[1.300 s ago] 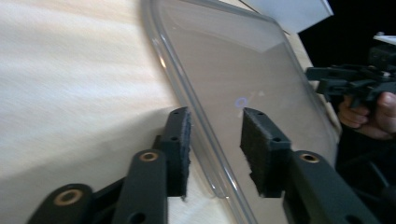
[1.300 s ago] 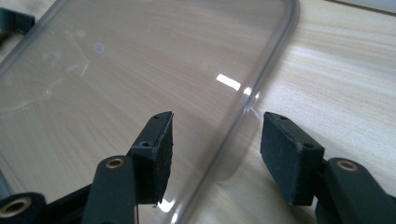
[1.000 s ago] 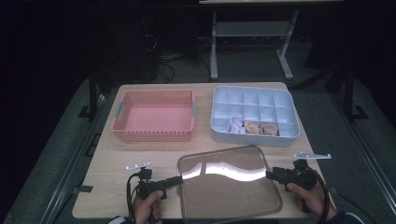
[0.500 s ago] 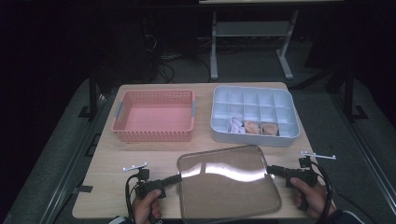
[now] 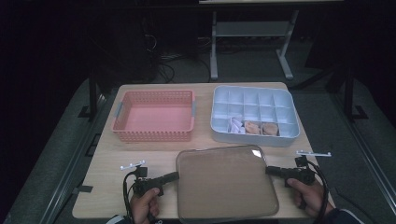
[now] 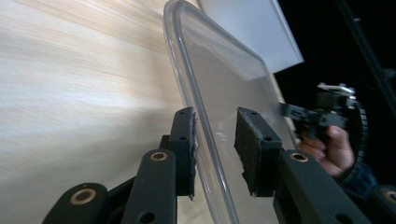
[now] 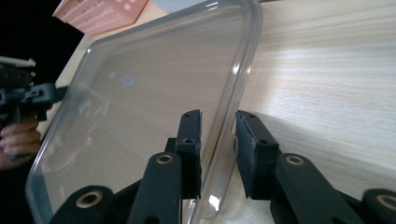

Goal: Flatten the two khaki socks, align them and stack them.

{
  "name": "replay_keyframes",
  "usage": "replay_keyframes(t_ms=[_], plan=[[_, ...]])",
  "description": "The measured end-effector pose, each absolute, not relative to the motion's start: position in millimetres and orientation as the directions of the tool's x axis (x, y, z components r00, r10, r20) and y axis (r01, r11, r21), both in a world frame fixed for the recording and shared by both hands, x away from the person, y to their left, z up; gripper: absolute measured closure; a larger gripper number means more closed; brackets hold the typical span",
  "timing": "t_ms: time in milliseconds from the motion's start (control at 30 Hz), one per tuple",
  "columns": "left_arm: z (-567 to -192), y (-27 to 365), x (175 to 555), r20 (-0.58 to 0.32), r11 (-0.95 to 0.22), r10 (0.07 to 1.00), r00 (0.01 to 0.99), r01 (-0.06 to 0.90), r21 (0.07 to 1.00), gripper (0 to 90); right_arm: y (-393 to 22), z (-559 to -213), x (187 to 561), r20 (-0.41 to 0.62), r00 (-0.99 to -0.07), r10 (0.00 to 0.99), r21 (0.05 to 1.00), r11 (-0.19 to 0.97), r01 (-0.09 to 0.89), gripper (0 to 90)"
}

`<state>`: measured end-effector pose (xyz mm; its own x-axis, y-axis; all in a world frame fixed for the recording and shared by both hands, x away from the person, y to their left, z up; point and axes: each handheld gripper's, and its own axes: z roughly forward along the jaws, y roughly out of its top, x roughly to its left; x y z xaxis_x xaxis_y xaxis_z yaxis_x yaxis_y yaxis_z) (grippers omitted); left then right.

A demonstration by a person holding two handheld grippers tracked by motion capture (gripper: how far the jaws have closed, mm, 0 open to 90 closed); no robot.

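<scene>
Clear plastic, the lid (image 5: 225,182) lies flat at the table's (image 5: 107,158) near edge, long axis running hand to hand. Left gripper (image 6: 215,140) straddles its left rim and right gripper (image 7: 218,140) its right rim — each pair of jaws has just been closing, the rim between them, a gap showing at the pads. No writing is legible.

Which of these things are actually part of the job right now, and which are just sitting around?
In use: clear lid, left gripper and right gripper, jaws closing around its edges.
Lying about: pink basket, white divided box, small items in its compartments.
</scene>
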<state>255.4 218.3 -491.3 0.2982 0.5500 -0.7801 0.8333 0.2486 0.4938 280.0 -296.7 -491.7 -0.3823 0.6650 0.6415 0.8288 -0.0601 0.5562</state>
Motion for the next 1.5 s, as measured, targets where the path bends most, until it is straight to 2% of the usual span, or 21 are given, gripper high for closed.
replay_keyframes(t_ms=[133,200,267,433,533,600,733,800,900,1000,1200,1500], plan=[[-491.4,216.0,263.0,-0.735,0.206,0.621,0.274,0.847,0.49,68.4,-294.9,-492.5,280.5,0.646,-0.403,0.648,0.554,-0.035,0.832,72.4],[-490.8,215.8,265.7,-0.725,0.196,0.628,0.283,0.844,0.5,68.4,-294.3,-492.7,281.0,0.646,-0.403,0.649,0.554,-0.035,0.832,73.6],[-490.5,216.2,268.9,-0.731,0.194,0.622,0.28,0.849,0.491,68.3,-294.1,-492.3,280.8,0.644,-0.4,0.652,0.554,-0.037,0.832,73.4],[-489.6,215.2,274.0,-0.734,0.203,0.616,0.285,0.843,0.498,59.9,-294.1,-492.3,280.8,0.641,-0.415,0.645,0.565,-0.03,0.825,73.5],[-490.1,216.3,273.3,-0.747,0.221,0.605,0.274,0.844,0.489,58.4,-294.7,-490.8,280.0,0.651,-0.422,0.631,0.572,-0.042,0.819,74.1],[-491.3,218.7,273.3,-0.753,0.221,0.599,0.271,0.848,0.481,59.6,-295.6,-490.0,279.7,0.656,-0.431,0.619,0.58,-0.048,0.813,74.1],[-491.0,222.5,271.2,-0.762,0.242,0.583,0.284,0.834,0.495,67.9,-297.8,-486.1,278.3,0.667,-0.455,0.591,0.603,-0.069,0.795,74.6],[-490.8,222.3,270.1,-0.791,0.248,0.53,0.304,0.837,0.488,72.3,-298.9,-484.3,277.7,0.673,-0.472,0.569,0.615,-0.076,0.785,76.2],[-485.4,217.3,268.0,-0.775,0.229,0.531,0.343,0.822,0.521,67.1,-293.9,-479.1,275.6,0.656,-0.511,0.555,0.641,-0.053,0.766,76.6],[-486.2,219.0,270.1,-0.789,0.235,0.515,0.335,0.83,0.506,67.9,-294.1,-478.9,277.4,0.665,-0.509,0.546,0.636,-0.058,0.769,77.0],[-475.1,221.2,273.0,-0.786,0.238,0.484,0.385,0.806,0.542,70.9,-297.6,-473.4,280.3,0.67,-0.533,0.516,0.659,-0.083,0.748,77.8],[-462.6,216.0,285.1,-0.781,0.246,0.457,0.426,0.783,0.571,72.9,-302.4,-464.7,286.7,0.658,-0.539,0.525,0.679,-0.105,0.727,78.3]])
